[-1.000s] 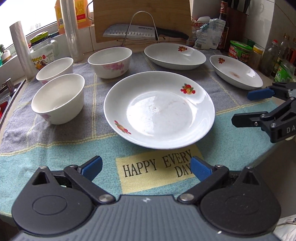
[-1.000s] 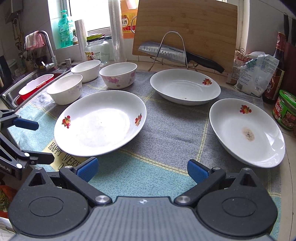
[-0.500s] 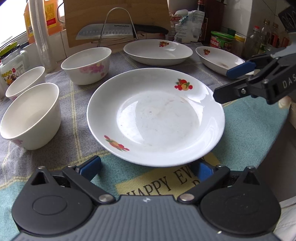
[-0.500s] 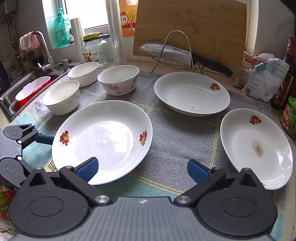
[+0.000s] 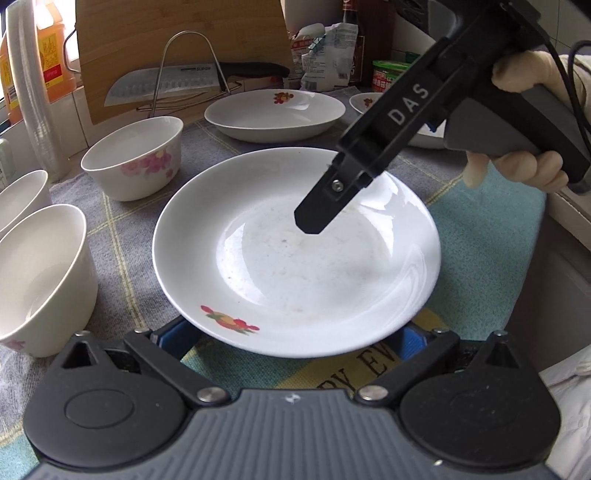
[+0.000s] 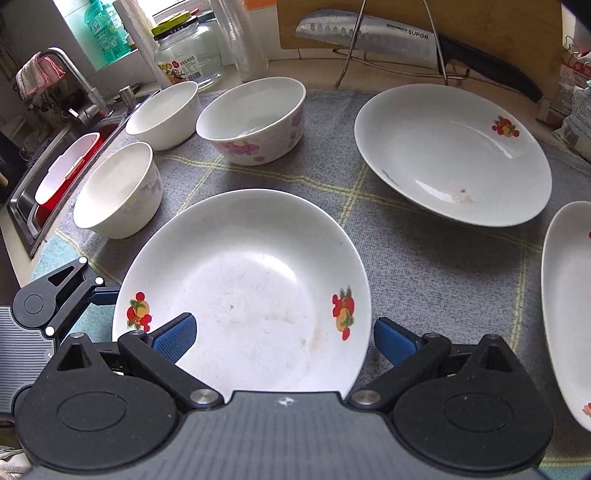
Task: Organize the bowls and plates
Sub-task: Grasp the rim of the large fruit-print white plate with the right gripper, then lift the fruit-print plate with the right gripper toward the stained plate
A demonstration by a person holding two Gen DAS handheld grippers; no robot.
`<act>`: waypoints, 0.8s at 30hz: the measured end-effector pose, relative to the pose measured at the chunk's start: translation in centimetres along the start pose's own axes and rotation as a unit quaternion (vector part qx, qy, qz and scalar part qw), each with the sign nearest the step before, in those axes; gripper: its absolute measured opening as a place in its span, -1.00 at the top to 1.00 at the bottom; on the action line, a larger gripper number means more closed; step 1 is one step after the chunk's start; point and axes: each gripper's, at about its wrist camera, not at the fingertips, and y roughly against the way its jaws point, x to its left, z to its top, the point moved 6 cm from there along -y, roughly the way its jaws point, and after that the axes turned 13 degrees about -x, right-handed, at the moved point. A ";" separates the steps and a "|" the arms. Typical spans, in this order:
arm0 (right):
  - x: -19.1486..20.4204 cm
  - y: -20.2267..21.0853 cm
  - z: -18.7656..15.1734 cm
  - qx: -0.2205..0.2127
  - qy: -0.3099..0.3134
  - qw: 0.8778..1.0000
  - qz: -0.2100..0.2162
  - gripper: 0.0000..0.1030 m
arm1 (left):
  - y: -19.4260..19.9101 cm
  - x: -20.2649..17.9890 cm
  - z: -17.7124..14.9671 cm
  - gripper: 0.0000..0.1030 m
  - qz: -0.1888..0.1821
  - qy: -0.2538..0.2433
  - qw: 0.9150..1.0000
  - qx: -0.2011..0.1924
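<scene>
The nearest white plate (image 5: pixel 295 254) (image 6: pixel 243 280), with fruit prints, lies on the cloth. My left gripper (image 5: pixel 293 336) is open at its near rim, and the rim overhangs both blue pads (image 5: pixel 173 336). My right gripper (image 6: pixel 284 336) is open across the plate's right rim, one pad over the plate's inside and the other outside the rim. In the left wrist view the right gripper (image 5: pixel 317 218) reaches in from the right, held by a gloved hand (image 5: pixel 517 173). Two more plates (image 6: pixel 454 151) (image 6: pixel 569 302) and three bowls (image 6: pixel 255 118) (image 6: pixel 118 188) (image 6: pixel 162 107) stand behind.
A patterned cloth (image 6: pixel 424 258) covers the counter. At the back, a knife (image 6: pixel 369 33) rests on a wire rack against a wooden board (image 5: pixel 177 33). A sink (image 6: pixel 55 173) lies to the left, with a jar (image 6: pixel 188 59) and bottles behind it. Packets and a tin (image 5: pixel 388 74) sit at the back right.
Both grippers have closed in on the nearest plate. The left one slid forward to its near rim; the right one swung left over its right rim.
</scene>
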 end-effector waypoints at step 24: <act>0.6 -1.5 0.7 0.038 0.003 0.999 -0.009 -1.00 | 0.2 -0.1 -0.1 -0.99 -0.019 -0.012 1.000 -0.016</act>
